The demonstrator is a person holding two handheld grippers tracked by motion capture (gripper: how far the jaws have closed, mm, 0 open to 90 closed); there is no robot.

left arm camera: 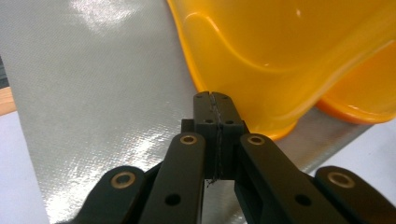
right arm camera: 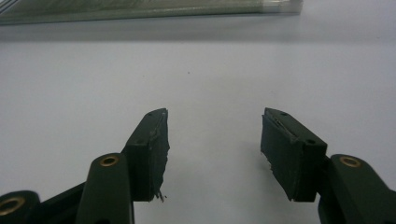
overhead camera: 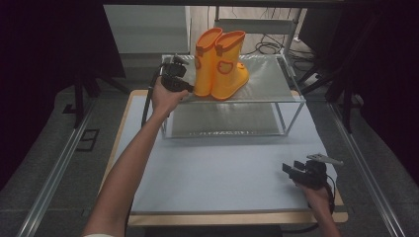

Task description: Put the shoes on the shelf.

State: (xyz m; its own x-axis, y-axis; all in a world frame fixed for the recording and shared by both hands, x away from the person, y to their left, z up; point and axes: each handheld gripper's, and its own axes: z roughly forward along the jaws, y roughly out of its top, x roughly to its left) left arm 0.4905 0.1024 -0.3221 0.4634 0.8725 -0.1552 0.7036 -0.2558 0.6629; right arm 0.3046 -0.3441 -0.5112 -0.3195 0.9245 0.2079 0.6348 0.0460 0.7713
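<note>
Left gripper [overhead camera: 184,85] is up at the rack [overhead camera: 291,101], its jaws pressed tight together with nothing between them, and the left gripper view puts the tips right against the heel of the near boot [left arm camera: 261,56], too close to call whether they touch. Both orange boots [overhead camera: 220,64] stand upright side by side on the rack's grey top shelf [overhead camera: 264,79], toes angled toward the right of the high view, the pair sitting toward the shelf's left half. That left hand [overhead camera: 165,98] reaches in from the shelf's left front corner, forearm stretched long across the table [overhead camera: 217,173]. Under the tips, silvery shelf fabric [left arm camera: 93,93] catches the light, and the second boot [left arm camera: 364,93] peeks in behind the first at the right. Over on the other side, right gripper [overhead camera: 295,171] sits low near the table's front right corner, well apart from the rack, jaws spread wide and holding nothing. From the right gripper view its two pads [right arm camera: 154,149] frame bare pale tabletop [right arm camera: 210,70], with the rack's lower edge [right arm camera: 149,11] running across the top of that view.
</note>
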